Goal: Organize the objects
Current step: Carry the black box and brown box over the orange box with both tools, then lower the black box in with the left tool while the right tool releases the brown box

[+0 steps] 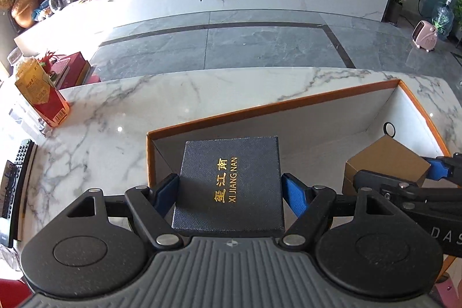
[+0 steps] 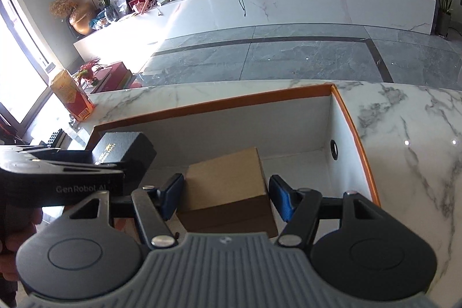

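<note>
**Holding two boxes over the open bin**

Standing by the marble table (image 1: 115,111), I see both grippers angled down over a white bin (image 1: 317,120) with an orange rim.

The left gripper (image 1: 229,188) has a dark blue box (image 1: 231,186) with gold lettering between its blue pads, one pad against each side. The jaws stand as wide as the box allows. The box sits flat, lettering up, at the bin's left end, just inside the near corner of the rim. Whether it touches the bin floor I cannot tell.

The right gripper (image 2: 226,197) is set wide around a brown box (image 2: 228,186), its pads (image 2: 281,199) close against both flanks, so it looks gripped. That box tilts slightly and lies further right in the bin, apart from the blue one.

Seen from the right wrist, the left gripper (image 2: 115,160) is just beside its partner. A yellow-and-red carton (image 1: 40,94) stands well off at the table's far left, and a remote (image 1: 17,172) lies at the left edge.
</note>
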`<state>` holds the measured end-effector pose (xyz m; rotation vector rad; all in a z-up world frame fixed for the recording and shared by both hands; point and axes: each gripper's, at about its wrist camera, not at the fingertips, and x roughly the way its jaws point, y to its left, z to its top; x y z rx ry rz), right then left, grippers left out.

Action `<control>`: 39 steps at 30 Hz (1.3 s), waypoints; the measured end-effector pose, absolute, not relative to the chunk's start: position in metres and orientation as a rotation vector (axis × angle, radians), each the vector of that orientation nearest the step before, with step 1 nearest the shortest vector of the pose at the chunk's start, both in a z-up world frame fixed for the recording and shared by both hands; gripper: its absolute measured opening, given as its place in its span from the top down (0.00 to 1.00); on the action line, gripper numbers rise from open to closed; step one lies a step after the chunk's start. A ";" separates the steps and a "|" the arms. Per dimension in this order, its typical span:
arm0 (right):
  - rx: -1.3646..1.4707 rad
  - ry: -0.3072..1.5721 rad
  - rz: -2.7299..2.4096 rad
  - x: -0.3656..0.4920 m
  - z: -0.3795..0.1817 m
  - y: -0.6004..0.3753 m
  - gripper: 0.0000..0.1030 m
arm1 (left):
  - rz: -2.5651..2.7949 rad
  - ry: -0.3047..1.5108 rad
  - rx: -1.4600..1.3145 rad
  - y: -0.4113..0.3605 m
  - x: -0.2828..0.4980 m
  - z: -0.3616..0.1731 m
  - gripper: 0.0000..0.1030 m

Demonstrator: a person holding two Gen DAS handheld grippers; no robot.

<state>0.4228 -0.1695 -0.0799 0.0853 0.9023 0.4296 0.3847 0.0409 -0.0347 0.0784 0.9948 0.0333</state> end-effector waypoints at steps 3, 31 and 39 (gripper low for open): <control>0.087 0.922 0.421 0.430 -0.086 -0.171 0.36 | 0.061 1.003 0.111 0.033 0.391 -0.043 0.13; 0.131 1.023 0.383 0.443 -0.113 -0.163 0.36 | 0.074 0.987 0.211 0.022 0.394 -0.061 0.08; 0.118 1.028 0.377 0.444 -0.112 -0.162 0.36 | 0.041 0.928 0.134 0.036 0.385 -0.037 0.10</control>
